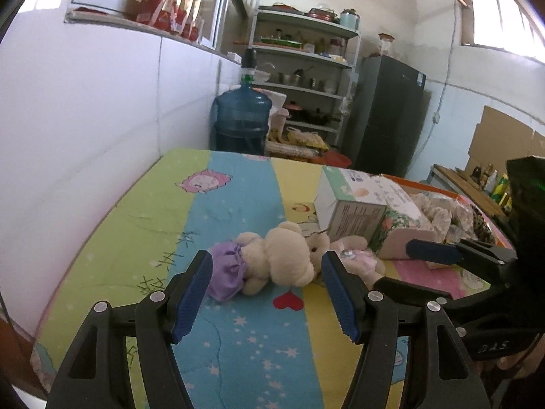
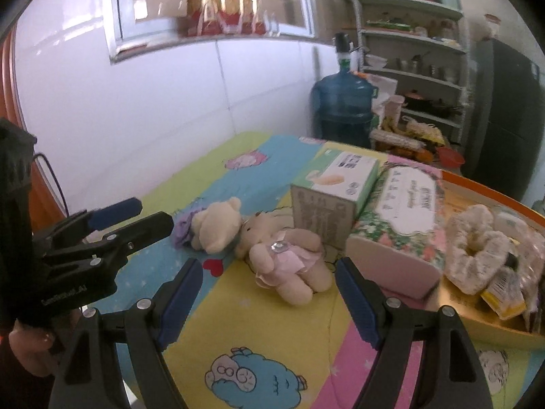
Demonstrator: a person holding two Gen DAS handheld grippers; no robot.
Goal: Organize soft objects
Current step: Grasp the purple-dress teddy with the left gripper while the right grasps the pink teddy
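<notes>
Teddy bears lie side by side on my striped bench (image 1: pixel 238 334): my left hand-held gripper (image 1: pixel 265 293), jaws apart, frames the purple-dressed bear (image 1: pixel 272 255); my right hand-held gripper (image 2: pixel 269 303), jaws apart, frames the pink-dressed bear (image 2: pixel 286 262). Beyond stand two tissue boxes (image 2: pixel 333 184).

1. Left gripper (image 1: pixel 265 293): matte black angular fingers, ribbed blue pads, round silver screws.
2. Right gripper (image 2: pixel 269 300): same black fingers, blue pads, silver screws.
3. Housings: black; pale lettering printed on each; thin dark cable behind the left one.
</notes>
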